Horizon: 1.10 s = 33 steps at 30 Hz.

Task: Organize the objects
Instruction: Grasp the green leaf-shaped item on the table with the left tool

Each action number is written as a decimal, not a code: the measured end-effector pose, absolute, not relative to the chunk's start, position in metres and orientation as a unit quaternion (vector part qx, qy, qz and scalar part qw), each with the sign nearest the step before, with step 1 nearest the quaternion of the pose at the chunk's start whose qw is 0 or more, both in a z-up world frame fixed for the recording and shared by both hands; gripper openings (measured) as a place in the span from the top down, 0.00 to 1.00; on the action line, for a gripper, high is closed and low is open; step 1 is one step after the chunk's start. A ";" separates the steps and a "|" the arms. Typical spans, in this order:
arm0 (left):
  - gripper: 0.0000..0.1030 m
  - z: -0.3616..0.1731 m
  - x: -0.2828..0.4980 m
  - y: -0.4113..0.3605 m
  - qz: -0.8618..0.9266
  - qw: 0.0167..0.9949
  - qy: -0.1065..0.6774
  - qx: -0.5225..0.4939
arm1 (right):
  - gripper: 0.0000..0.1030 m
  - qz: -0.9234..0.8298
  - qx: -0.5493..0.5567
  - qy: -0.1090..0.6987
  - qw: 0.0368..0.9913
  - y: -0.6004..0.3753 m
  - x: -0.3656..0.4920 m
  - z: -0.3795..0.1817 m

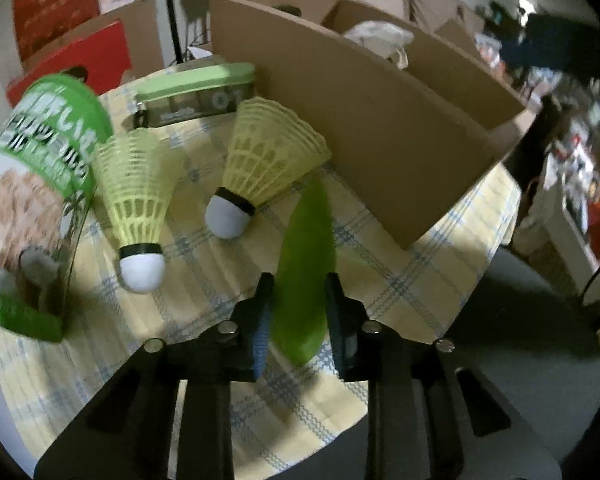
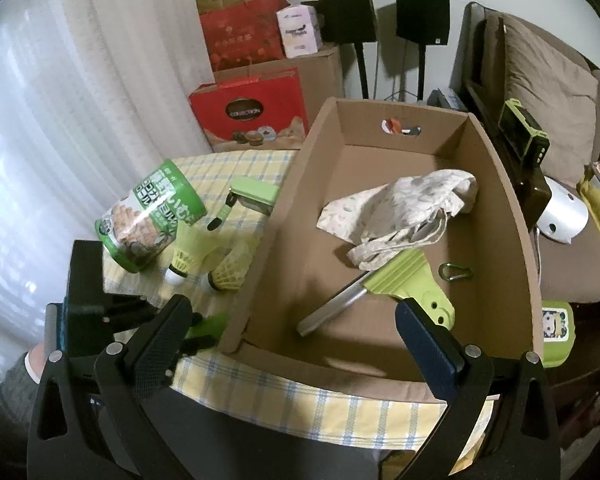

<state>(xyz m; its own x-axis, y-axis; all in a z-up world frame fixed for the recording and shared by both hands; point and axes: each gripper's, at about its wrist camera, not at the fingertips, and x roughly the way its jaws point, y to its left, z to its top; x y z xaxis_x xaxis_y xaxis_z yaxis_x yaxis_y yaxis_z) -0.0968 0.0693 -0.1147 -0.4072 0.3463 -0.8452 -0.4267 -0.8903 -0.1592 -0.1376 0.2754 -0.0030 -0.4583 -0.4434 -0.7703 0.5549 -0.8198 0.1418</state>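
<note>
between the left tongs (image 1: 298, 300), green pod (image 1: 306, 276) clamped.

Left gripper (image 1: 298, 292) around a flat green piece (image 1: 306, 280) (two yellow shuttlecocks (image 1: 140, 196) beside)

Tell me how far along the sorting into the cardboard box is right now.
Partly done. The cardboard box already holds a cloth bag, a green squeegee and a carabiner. In hand: the left tongs have closed on a flat green piece. Still on the table: two yellow shuttlecocks, the snack pouch and a green case. The right tongs are open, empty.
</note>
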 end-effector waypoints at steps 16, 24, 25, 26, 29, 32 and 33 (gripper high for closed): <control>0.97 -0.096 -0.085 0.080 0.843 0.243 0.016 -0.480 | 0.01 -0.851 0.434 0.059 0.290 0.275 -0.139 -0.008; 0.95 -0.107 -0.086 0.097 0.837 0.221 0.048 -0.498 | 0.01 -0.851 0.433 0.065 0.291 0.272 -0.138 -0.008; 0.96 -0.107 -0.087 0.096 0.838 0.219 0.043 -0.498 | 0.01 -0.851 0.433 0.067 0.291 0.271 -0.139 -0.008; 0.96 -0.107 -0.088 0.095 0.839 0.216 0.039 -0.498 | 0.02 -0.850 0.432 0.072 0.292 0.269 -0.139 -0.007; 0.96 -0.105 -0.088 0.090 0.844 0.205 0.030 -0.494 | 0.03 -0.848 0.429 0.085 0.298 0.264 -0.140 -0.005; 0.96 -0.099 -0.085 0.082 0.845 0.202 0.014 -0.495 | 0.03 -0.846 0.427 0.094 0.305 0.259 -0.144 0.000; 0.96 -0.096 -0.084 0.078 0.845 0.202 0.007 -0.494 | 0.03 -0.845 0.427 0.096 0.308 0.256 -0.146 0.002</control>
<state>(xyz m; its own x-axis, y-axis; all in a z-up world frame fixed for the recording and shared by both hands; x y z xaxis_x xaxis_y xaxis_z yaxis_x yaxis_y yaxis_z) -0.0839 0.0781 -0.0959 -0.4295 0.3342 -0.8389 -0.3488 -0.9183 -0.1872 -0.1461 0.2562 0.0022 -0.4463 -0.4385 -0.7801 0.6028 -0.7916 0.1001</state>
